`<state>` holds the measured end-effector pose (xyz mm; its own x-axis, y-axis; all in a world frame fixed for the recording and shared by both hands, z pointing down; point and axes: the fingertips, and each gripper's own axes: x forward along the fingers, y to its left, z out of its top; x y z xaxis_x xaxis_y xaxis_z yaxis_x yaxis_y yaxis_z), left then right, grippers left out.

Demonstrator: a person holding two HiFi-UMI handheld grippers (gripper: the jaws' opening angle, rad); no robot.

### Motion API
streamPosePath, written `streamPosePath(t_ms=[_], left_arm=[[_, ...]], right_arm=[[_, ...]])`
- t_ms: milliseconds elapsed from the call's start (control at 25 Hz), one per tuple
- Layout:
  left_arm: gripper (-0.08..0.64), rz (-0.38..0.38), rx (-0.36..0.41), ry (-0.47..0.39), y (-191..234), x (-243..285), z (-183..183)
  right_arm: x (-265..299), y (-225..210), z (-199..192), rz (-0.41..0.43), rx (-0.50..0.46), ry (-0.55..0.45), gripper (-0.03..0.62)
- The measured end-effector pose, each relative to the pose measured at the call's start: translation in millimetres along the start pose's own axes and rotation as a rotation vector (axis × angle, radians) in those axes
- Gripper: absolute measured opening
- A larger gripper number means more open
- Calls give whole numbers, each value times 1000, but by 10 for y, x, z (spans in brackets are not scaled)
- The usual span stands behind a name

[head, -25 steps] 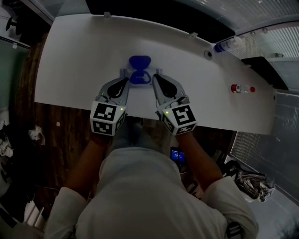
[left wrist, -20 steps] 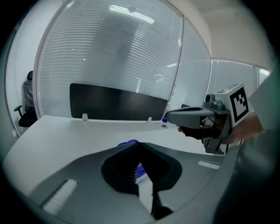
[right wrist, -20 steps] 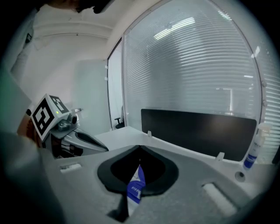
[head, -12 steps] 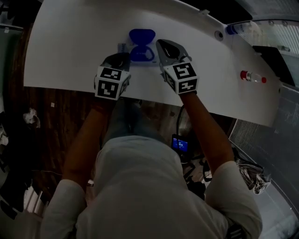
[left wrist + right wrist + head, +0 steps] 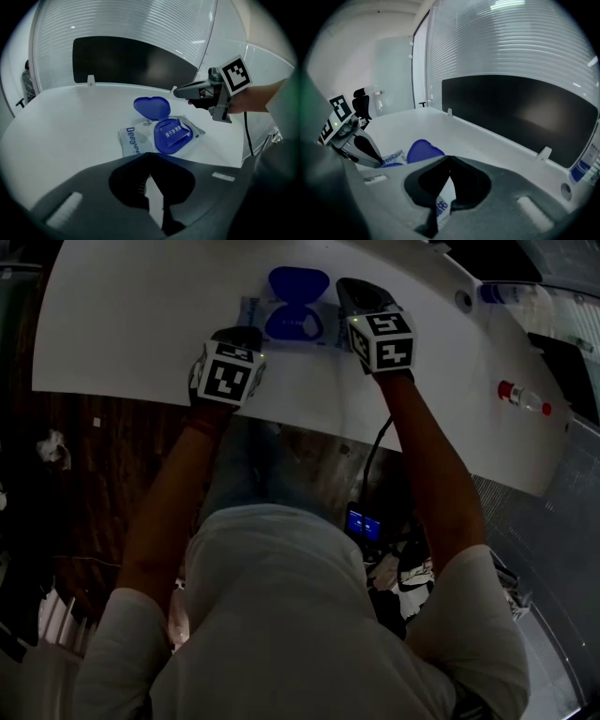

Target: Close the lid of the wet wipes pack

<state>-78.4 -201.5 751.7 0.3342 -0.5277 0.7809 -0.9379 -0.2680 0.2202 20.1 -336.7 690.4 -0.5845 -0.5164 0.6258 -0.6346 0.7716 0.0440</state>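
Left gripper (image 5: 149,154): jaws pressed together, empty.
Wet wipes pack (image 5: 133,143): flat on white table (image 5: 70,122).
Lid (image 5: 151,107): blue, flipped open, far side.
Right gripper (image 5: 449,159): jaws together, over pack's right edge.

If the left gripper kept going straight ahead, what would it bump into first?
Probably the near edge of the white wet wipes pack lying just ahead of the left gripper; depth is unclear.

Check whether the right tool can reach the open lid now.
Probably yes: the right tool hangs shut just to the right of the flipped-open lid, with nothing between them.
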Motion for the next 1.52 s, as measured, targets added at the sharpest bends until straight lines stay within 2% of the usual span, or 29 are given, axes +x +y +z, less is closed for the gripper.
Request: streamPosePath(t_ms=[200,520,640,800,1000,1120,1360,1520], left_arm=[[2,3,13,23,5,96,-76],[2,-5,19,35,-3,117,-74],[2,-3,18,36,12,101,-71],[2,-7,18,27,6,104,-62],[2,0,16,35,29,96,-81],[2,3,16,35,23,104,-95],[2,6,19,28,45,101,-91],[2,6,14,34,41,100,-85]], right_arm=[[241,-153,-76,3,-69,50,0],[562,-137,-205,93,-166,118,0],[603,-111,-185,130,-156,103,0],[472,-30,-52,217,-136,15,0],[219,189,19,352,-181,-30,0],[33,401,64,404,-226,-54,0],[-177,897,-102,483,-372,-4,0],[-202,1169,-265,497,-489,38,0]])
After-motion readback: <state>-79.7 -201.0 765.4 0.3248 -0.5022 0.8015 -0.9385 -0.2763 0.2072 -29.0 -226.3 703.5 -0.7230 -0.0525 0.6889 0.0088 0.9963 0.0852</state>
